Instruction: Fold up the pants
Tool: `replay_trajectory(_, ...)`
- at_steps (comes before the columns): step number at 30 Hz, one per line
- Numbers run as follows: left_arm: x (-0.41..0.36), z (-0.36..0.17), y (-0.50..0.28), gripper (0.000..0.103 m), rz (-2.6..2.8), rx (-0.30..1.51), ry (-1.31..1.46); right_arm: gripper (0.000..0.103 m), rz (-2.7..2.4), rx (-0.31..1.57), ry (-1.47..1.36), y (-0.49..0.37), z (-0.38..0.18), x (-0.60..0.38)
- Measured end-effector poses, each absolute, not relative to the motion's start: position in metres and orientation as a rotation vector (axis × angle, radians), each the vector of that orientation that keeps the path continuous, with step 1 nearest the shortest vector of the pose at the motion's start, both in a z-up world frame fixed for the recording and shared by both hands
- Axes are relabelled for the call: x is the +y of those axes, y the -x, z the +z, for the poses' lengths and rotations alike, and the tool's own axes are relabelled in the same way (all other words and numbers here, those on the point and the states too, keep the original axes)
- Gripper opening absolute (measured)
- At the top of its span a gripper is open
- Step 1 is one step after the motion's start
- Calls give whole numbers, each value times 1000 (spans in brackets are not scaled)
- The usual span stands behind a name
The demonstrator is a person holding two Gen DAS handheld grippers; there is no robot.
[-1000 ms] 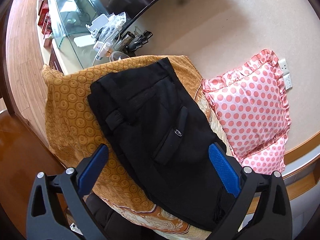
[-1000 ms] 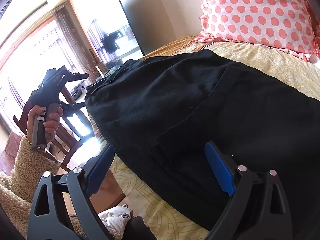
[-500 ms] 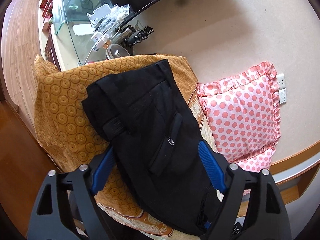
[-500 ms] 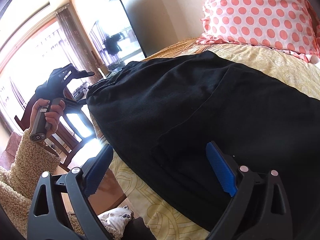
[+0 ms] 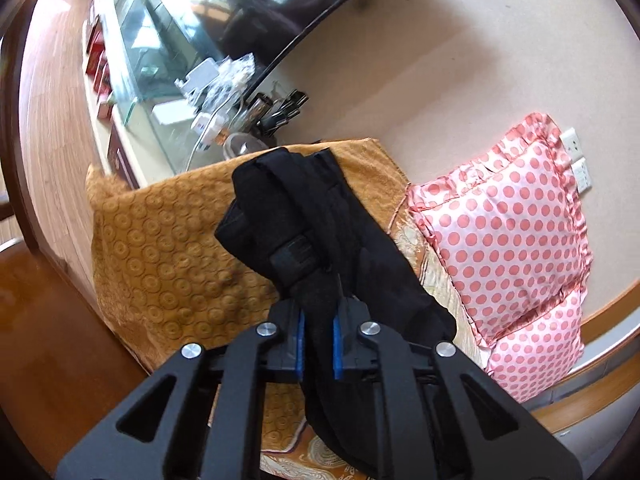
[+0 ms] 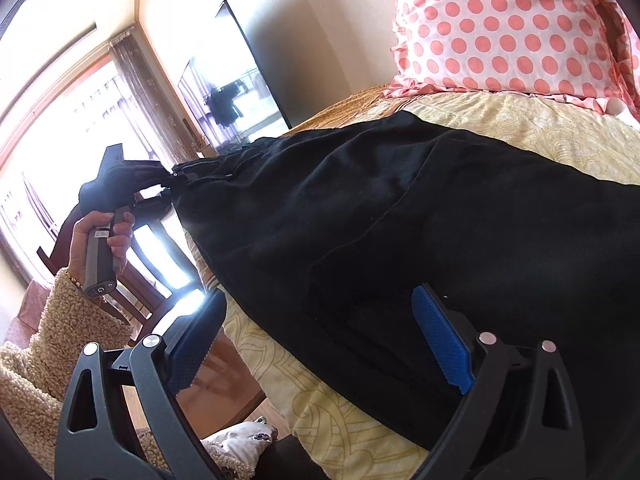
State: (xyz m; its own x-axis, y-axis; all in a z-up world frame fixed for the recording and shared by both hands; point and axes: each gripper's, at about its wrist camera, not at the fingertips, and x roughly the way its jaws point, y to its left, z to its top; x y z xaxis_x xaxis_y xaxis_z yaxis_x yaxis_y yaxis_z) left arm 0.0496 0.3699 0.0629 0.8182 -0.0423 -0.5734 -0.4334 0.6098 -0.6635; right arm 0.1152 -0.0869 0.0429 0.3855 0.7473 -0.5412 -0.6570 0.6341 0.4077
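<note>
Black pants (image 5: 360, 248) lie on a bed with an orange patterned cover (image 5: 168, 248). In the left wrist view my left gripper (image 5: 319, 322) is closing its jaws, and its blue pads pinch a bunched fold of the pants near the waistband, lifted off the cover. The right wrist view shows the same pants (image 6: 400, 220) spread flat, with the left gripper (image 6: 168, 180) at their far waist end, held by a hand (image 6: 100, 240). My right gripper (image 6: 320, 296) stands open low over the pants' near part, and no fabric is pressed between its pads.
A pink polka-dot pillow (image 5: 508, 240) leans against the wall on the right of the bed. A glass-topped cabinet (image 5: 160, 60) with chargers and clutter stands behind the bed. A dark screen (image 6: 232, 80) and a wooden chair (image 6: 140, 280) are on the left.
The left gripper went from wide open to pinched on the pants' waist end and rose, bunching the fabric up. The right gripper stayed in place and open.
</note>
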Motion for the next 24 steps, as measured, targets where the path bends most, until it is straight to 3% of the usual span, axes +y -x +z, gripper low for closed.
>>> replay_trajectory(7,282,144,-83,8,94,542,607,96,818,684,-227,-107,58,-149)
replay_trajectory(15,114,200,-130,8,-256,572,352,101,652,575,-327,-80,68,-245)
replay_trajectory(20,3,185,-133,8,-513,611,277,101,541,547,-416,-60,63,-302)
replay_trajectory(24,-74,122,-137,8,-651,790,248,101,456,559,-455,-53,51,-333)
